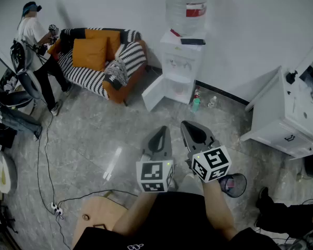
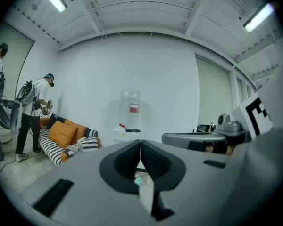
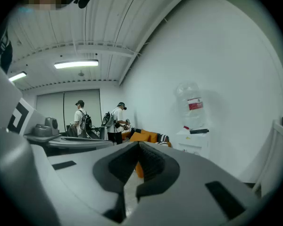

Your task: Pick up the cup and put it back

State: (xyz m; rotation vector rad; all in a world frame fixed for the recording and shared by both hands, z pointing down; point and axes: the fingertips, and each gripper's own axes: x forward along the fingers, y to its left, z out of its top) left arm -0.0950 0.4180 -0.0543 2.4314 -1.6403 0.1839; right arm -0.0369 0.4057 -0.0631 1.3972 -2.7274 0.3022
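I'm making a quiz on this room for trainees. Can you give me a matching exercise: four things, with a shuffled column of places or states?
1 cushion
2 water dispenser
3 left gripper
4 white cabinet

A jaws shut, nothing between them
B orange, on the striped sofa
C large clear bottle on top
D far right in the head view

Pairs: 1-B, 2-C, 3-A, 4-D
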